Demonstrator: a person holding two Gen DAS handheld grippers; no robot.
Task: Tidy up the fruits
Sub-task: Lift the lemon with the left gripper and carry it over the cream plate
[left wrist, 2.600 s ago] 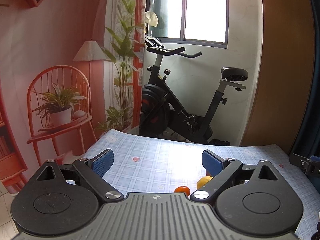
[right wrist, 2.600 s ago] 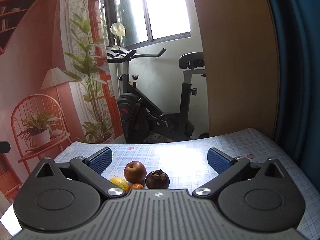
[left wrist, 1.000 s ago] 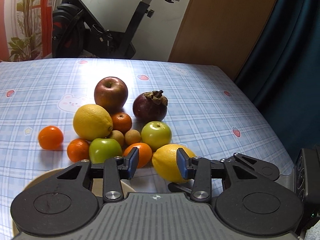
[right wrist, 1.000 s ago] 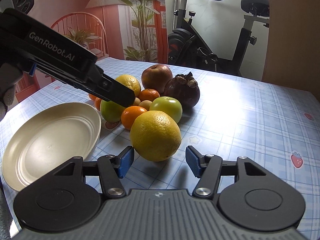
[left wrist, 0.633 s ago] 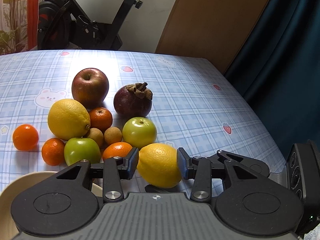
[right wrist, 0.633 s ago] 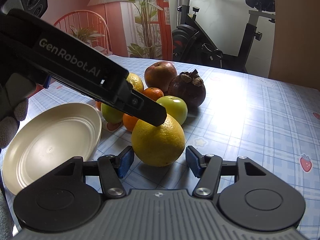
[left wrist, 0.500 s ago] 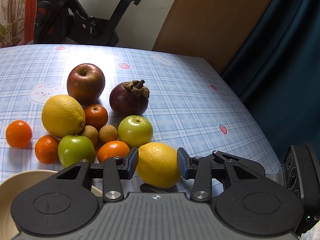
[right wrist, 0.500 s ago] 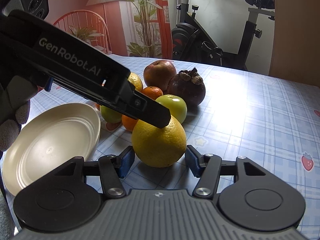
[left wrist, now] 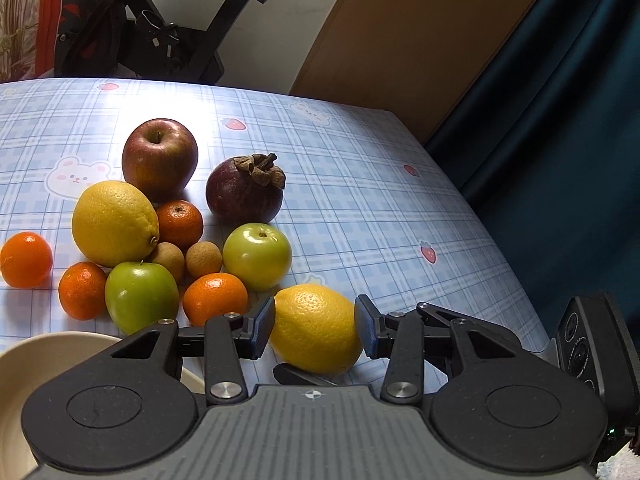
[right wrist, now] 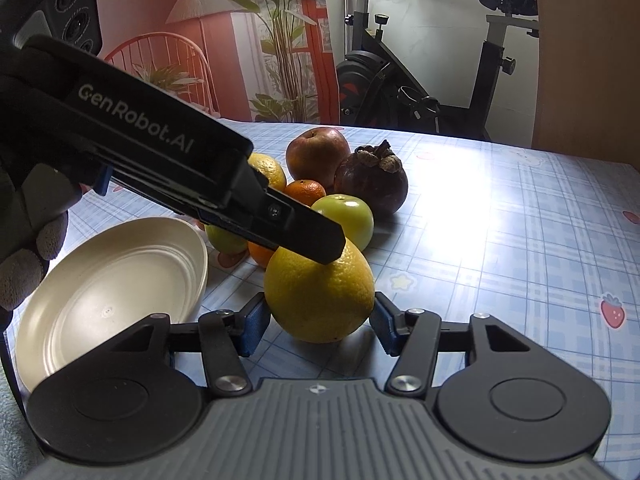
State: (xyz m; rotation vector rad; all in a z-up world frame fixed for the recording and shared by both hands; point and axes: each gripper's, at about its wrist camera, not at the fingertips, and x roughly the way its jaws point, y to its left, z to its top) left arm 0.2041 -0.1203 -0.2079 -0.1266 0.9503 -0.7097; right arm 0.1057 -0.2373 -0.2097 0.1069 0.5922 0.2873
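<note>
My left gripper [left wrist: 315, 327]: pads bracket near lemon [left wrist: 316, 328], contact unclear | my right gripper [right wrist: 316, 330]: likewise, contact unclear | plate [right wrist: 112, 280] beside.

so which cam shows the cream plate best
The right wrist view: nearly the whole cream plate shows there, tilted, its bare inside facing the camera, left of the lemon. The left wrist view catches only a slice of its rim at the lower left, behind the tongs' body.

Fruit pile [left wrist: 168, 240] on table [left wrist: 380, 184], plate [right wrist: 108, 292] left, lemon [left wrist: 316, 328] nearest.
</note>
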